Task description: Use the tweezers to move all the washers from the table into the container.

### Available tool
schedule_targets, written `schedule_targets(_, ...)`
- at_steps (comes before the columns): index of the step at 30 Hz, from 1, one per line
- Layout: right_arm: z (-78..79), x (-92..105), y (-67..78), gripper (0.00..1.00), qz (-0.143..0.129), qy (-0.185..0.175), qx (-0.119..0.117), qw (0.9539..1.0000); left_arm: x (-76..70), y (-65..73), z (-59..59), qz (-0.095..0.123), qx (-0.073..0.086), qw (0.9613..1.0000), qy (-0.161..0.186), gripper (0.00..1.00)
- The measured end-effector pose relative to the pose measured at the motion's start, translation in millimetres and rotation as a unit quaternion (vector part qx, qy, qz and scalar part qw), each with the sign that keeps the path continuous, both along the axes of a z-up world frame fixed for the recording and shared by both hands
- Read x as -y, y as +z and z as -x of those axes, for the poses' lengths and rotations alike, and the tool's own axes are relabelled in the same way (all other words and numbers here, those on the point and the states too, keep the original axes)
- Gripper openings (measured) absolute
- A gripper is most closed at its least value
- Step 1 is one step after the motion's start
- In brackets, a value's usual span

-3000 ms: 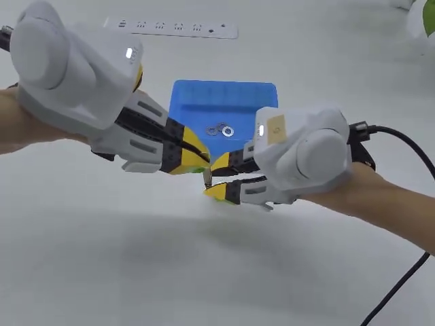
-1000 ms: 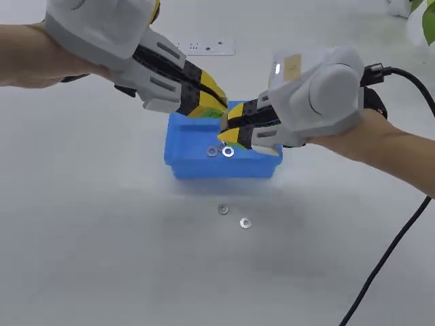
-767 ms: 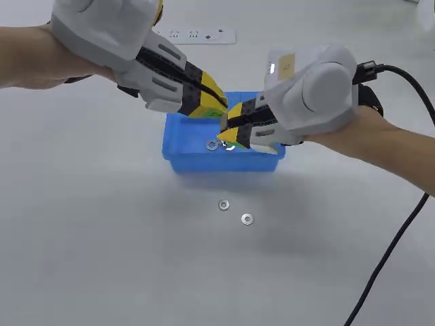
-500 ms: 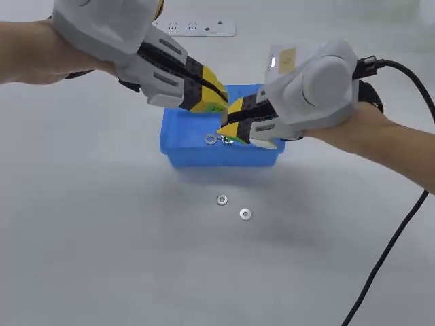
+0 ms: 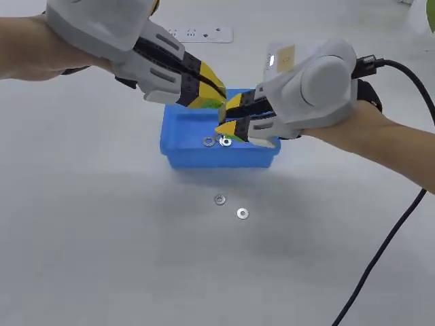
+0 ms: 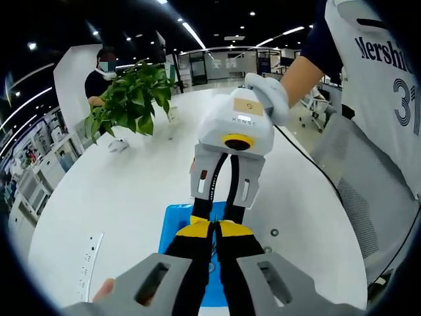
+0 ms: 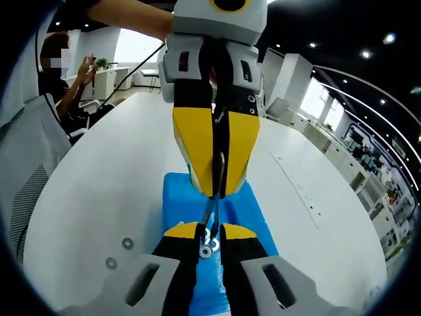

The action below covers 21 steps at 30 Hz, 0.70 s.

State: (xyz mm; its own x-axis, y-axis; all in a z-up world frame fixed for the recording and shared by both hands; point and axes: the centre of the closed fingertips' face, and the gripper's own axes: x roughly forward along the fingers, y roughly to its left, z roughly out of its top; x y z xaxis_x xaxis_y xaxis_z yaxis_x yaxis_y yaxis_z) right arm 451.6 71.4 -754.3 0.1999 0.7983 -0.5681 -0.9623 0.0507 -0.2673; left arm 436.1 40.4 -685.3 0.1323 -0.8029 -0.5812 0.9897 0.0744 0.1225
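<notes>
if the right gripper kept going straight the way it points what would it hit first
Most likely the left gripper, close ahead above the blue container; exact depth is unclear.

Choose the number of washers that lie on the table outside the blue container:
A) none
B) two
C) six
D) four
B: one washer and a second washer lie on the table, in front of the blue container.
</notes>
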Motion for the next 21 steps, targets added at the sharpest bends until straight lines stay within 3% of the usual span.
schedule_targets(1,0.5,-0.2,2.0,0.13,-0.001,0.000,0.000,1.0000,0.3,2.3,1.0,0.001,0.005,1.0000,-0.001,0.06)
schedule_targets(2,1.6,-0.3,5.0,0.13,-0.002,-0.001,0.002,1.0000,1.3,7.3,1.8,0.004,0.020,0.9998,-0.006,0.06)
schedule_targets(3,2.8,-0.3,7.8,0.13,-0.004,-0.002,0.003,1.0000,2.4,10.7,6.1,0.008,0.016,0.9998,-0.010,0.06)
schedule_targets(8,12.8,-1.0,21.7,0.12,-0.016,0.000,0.001,0.9999,3.7,24.1,16.0,0.015,0.030,0.9992,-0.020,0.06)
schedule_targets(12,15.2,-1.0,27.0,0.11,-0.020,0.003,0.003,0.9998,3.1,31.9,23.2,0.019,0.033,0.9990,-0.023,0.06)
schedule_targets(21,46.2,3.1,44.6,0.11,-0.022,0.014,0.013,0.9996,6.8,45.8,49.7,0.024,0.032,0.9986,-0.035,0.06)
